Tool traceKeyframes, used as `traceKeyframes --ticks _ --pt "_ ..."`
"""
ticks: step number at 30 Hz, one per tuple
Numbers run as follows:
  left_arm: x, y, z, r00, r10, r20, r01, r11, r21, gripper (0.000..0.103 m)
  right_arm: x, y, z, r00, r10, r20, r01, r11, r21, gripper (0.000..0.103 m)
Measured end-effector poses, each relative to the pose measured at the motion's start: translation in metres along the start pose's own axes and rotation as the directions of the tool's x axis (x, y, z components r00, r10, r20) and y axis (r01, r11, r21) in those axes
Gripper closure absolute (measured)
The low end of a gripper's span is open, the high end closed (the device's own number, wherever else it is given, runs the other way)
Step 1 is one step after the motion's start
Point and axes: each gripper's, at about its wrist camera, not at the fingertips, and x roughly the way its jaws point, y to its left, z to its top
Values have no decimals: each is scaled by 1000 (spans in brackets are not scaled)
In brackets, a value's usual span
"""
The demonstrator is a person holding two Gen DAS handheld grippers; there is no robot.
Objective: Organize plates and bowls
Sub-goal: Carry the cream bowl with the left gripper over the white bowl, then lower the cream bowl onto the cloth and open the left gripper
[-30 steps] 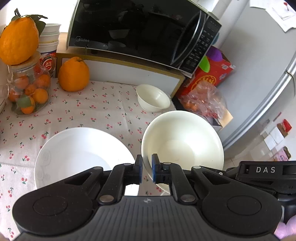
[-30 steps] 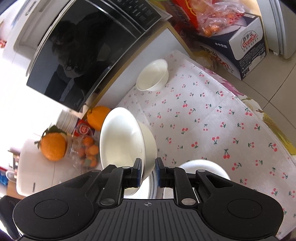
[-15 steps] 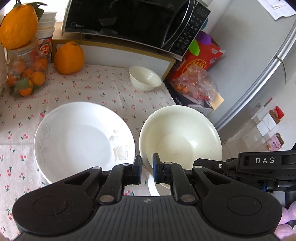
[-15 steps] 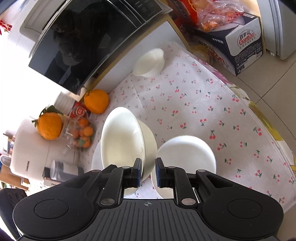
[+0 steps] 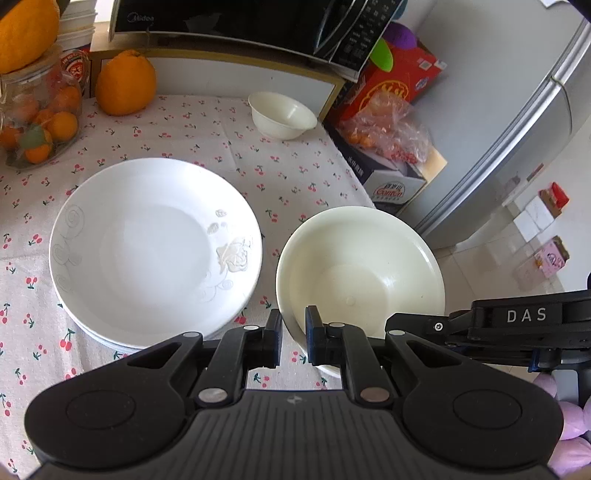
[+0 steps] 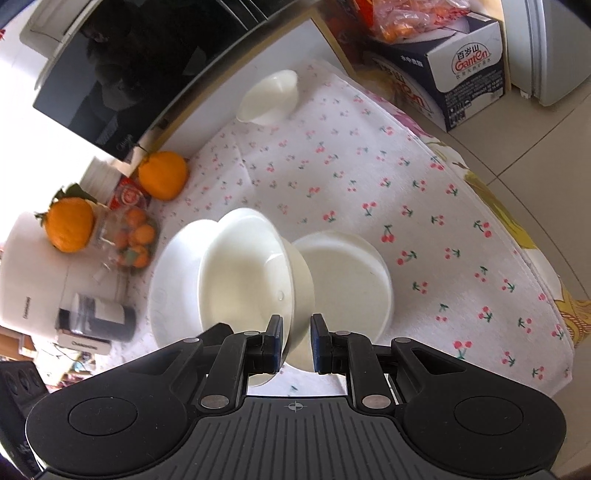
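My left wrist camera looked steeply down from above the desk's (image 5: 192,122) near edge, facing the microwave (image 5: 236,18), with the plate (image 5: 155,243) close below. My right wrist camera sat above too, rolled sideways, facing the same microwave (image 6: 147,74). Both views shared the plate (image 6: 173,280), small bowl (image 5: 282,114) (image 6: 269,98) and cherry-print cloth (image 5: 295,173) (image 6: 369,177).

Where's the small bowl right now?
In the left wrist view the small bowl sits at the far right corner of the cherry-print cloth, just below the microwave, apart from the plates.
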Motion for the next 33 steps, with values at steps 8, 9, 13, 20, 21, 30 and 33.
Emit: traceKeyframes --ticks 8,9,13,20,21,30,33 --pt "8 -1 -4 1000 16 -25 -15 1000 16 92 6 -5 -1 1000 -19 -25 19 1000 6 87" --pt "8 -1 -5 999 18 -29 -17 1000 18 92 8 -6 -1 999 -24 -30 24 1000 5 87" --pt "11 0 -7 999 23 -42 -22 1000 16 91 10 -7 -3 999 -38 -36 39 999 3 87" --pt "15 -4 -8 998 14 -56 -13 1000 17 91 14 -10 -1 996 -67 -51 68 998 13 84" --pt "15 -5 -9 998 15 -58 -14 1000 21 91 14 -12 -1 996 -71 -54 72 997 18 84" --pt "21 -11 -10 997 16 -73 -13 999 40 90 12 -19 4 996 -73 -60 76 996 46 83" --pt "22 -13 -11 997 12 -79 -8 999 47 87 10 -20 6 996 -60 -67 63 997 51 77"
